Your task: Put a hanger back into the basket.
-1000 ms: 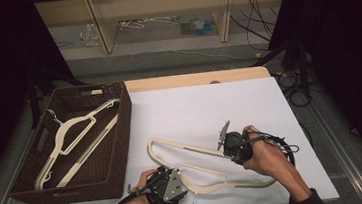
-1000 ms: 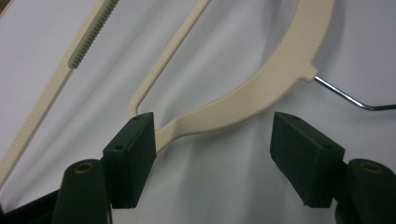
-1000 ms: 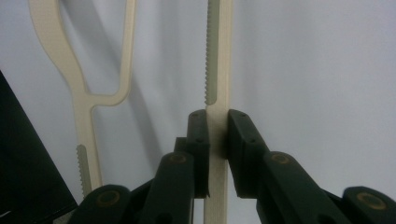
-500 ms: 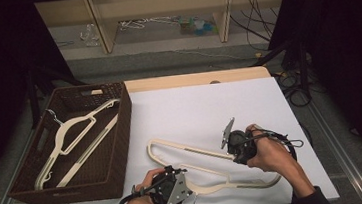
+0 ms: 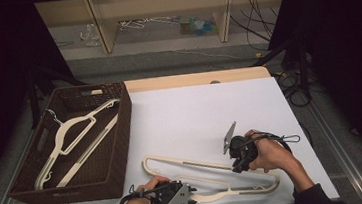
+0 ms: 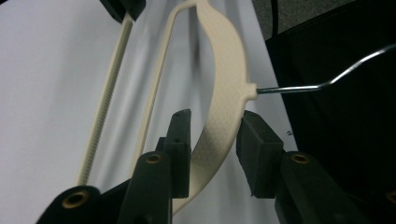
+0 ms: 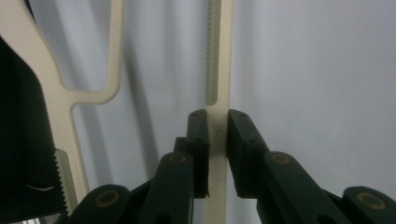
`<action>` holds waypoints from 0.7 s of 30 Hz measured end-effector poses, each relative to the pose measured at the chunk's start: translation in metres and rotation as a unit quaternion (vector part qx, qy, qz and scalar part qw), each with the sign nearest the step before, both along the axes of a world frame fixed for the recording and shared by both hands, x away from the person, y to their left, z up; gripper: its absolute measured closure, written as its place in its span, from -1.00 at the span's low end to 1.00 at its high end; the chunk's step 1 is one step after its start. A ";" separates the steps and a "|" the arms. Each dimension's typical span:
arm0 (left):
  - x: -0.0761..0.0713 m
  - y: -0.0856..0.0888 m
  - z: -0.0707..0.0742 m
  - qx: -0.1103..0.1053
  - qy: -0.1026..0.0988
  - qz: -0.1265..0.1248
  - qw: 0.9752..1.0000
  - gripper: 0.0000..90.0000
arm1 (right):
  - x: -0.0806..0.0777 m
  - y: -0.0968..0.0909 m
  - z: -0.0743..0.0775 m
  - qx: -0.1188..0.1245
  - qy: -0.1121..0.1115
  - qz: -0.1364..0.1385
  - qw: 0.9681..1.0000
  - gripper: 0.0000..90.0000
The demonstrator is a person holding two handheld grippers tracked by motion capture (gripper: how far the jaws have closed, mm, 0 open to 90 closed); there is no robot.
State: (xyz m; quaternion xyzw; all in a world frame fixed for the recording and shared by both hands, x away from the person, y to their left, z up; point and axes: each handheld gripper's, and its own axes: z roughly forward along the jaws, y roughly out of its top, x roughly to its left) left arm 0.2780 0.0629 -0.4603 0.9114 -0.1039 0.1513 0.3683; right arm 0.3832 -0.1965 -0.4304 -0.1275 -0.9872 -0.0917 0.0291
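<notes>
The cream plastic hanger [image 5: 211, 177] lies on the white bench [image 5: 195, 115] just to the right of the brown wicker basket [image 5: 121, 133], near the bench's front edge, with both claws on it. It has a broad textured shoulder band, a thin upper bar, a toothed lower bar and a metal hook [image 6: 322, 84] that juts from the shoulder's neck out past the bench edge over dark floor. The left claw [image 6: 212, 133] sits at the hanger's near shoulder; its jaws have just been closing on the band, and in the left gripper view the right pad looks to be against the band's edge while a sliver of gap seems to remain at the left pad, so a firm pinch cannot be told. The right claw [image 7: 217, 128] is clamped narrow on the toothed bar, both pads pressing its sides. Inside the basket lie two more cream hangers [image 5: 72, 137], one across the other, well apart from the one on the bench. Beyond the bench stands a low wooden shelf [image 5: 160, 13] with cables on the floor around it. The high view gives the whole layout and the person's hands; the left gripper view adds the hook and band texture, and the right gripper view the bar's fine teeth [image 7: 211, 51].
</notes>
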 end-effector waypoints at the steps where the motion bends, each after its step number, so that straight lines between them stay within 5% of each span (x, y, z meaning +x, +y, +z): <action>1: -0.001 0.000 0.003 0.000 0.006 -0.004 1.000 0.52 | 0.000 0.000 -0.002 -0.002 0.007 0.003 1.000 0.78; 9: -0.001 0.004 0.021 -0.051 0.035 0.006 0.998 0.66 | 0.001 -0.002 -0.022 0.027 0.069 -0.003 0.997 0.77; 14: 0.001 0.005 0.025 -0.056 0.026 0.006 0.998 0.71 | -0.001 0.001 -0.023 0.030 0.084 -0.018 0.996 0.58; 21: 0.004 0.009 0.038 -0.075 0.001 0.012 0.997 0.82 | 0.000 -0.007 -0.001 0.062 0.023 -0.076 0.995 0.19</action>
